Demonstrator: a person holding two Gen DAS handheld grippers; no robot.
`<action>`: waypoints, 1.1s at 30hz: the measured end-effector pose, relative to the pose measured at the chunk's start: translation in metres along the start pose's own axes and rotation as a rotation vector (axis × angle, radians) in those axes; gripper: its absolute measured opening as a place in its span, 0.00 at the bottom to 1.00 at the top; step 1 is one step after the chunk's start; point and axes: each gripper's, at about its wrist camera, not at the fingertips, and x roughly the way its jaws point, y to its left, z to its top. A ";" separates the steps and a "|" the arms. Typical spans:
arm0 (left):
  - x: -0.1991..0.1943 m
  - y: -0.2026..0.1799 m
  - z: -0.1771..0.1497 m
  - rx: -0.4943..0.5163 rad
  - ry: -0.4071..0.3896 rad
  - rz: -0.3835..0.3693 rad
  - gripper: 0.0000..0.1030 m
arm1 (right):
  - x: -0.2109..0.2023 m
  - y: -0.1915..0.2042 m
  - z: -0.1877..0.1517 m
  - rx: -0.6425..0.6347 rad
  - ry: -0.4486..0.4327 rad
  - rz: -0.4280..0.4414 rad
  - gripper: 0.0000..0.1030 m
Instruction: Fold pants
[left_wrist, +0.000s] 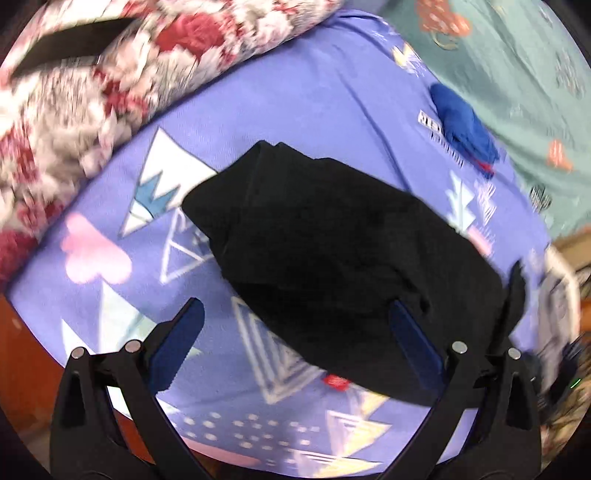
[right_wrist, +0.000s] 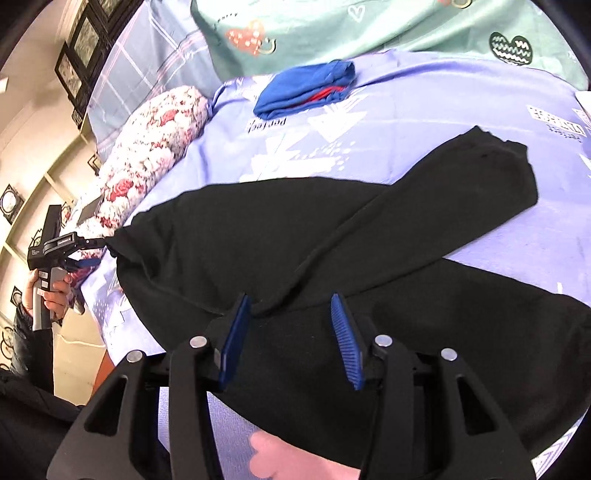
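Black pants (left_wrist: 332, 258) lie on a purple patterned sheet (left_wrist: 314, 96). In the right wrist view one leg (right_wrist: 424, 206) is folded up and to the right across the rest of the pants (right_wrist: 221, 236). My left gripper (left_wrist: 295, 304) is wide open just above the sheet, its right finger (left_wrist: 410, 332) over the pants' near edge and nothing pinched. The right wrist view shows the left gripper (right_wrist: 90, 253) at the pants' far left end, held by a hand (right_wrist: 55, 295). My right gripper (right_wrist: 290, 299) hovers partly open over a raised crease in the black cloth, pads apart from it.
A floral quilt roll (left_wrist: 92, 92) (right_wrist: 147, 147) lies along the bed's far left side, with a flat black object (left_wrist: 70, 48) on it. A folded blue garment (right_wrist: 306, 88) (left_wrist: 461, 125) rests further back, near a green blanket (right_wrist: 369, 29). The bed's wooden edge (left_wrist: 22, 350) runs along the left.
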 end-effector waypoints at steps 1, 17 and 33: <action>-0.001 0.001 0.001 -0.051 0.007 -0.055 0.98 | -0.002 -0.001 -0.001 0.000 -0.010 -0.003 0.45; 0.052 -0.013 0.012 -0.278 0.185 -0.200 0.53 | -0.016 -0.006 -0.004 0.013 -0.077 -0.010 0.45; -0.003 -0.054 0.023 0.170 -0.044 -0.069 0.15 | -0.010 -0.011 -0.003 0.041 -0.056 -0.024 0.45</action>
